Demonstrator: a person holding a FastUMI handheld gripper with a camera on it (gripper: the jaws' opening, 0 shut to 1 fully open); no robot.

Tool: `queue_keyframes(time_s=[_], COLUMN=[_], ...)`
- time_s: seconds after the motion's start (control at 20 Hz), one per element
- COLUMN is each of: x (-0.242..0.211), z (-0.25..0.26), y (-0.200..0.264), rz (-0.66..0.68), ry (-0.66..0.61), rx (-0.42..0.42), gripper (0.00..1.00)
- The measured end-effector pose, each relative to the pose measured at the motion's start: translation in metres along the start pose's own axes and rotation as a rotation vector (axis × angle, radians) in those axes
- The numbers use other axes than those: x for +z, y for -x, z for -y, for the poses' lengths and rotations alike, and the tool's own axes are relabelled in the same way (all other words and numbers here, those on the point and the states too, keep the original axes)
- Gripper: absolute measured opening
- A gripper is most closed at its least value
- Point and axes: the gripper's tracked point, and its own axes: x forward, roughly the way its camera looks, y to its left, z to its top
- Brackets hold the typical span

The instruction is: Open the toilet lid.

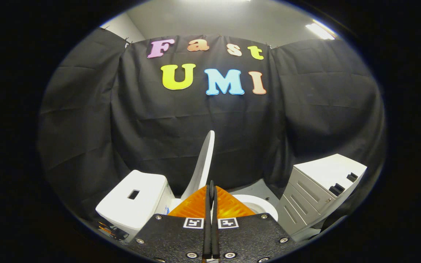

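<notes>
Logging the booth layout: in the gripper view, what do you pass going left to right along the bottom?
Tank → raised lid → closed fingers, nothing between them → bowl rim → drawer cabinet.

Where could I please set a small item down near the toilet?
The tank top and cabinet top are bare. The floor strip between bowl and cabinet is narrow. Around the raised lid, just beyond the shut fingers, it is crowded.

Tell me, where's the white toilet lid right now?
In the gripper view, the white toilet lid stands raised just beyond the shut claw, between the white toilet tank and the white drawer cabinet.
</notes>
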Motion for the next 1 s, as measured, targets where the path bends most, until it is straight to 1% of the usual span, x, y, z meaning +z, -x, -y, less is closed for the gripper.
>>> queue_keyframes(time_s=[0.4,0.75,1.0], x=[0.011,0.015,0.013], z=[-0.042,-0.082,-0.108], y=[0.005,0.01,0.011], rz=[0.029,0.052,0.061], ry=[0.068,0.158,0.162], rx=[0.026,0.06,0.098], gripper=[0.0,0.0,0.0])
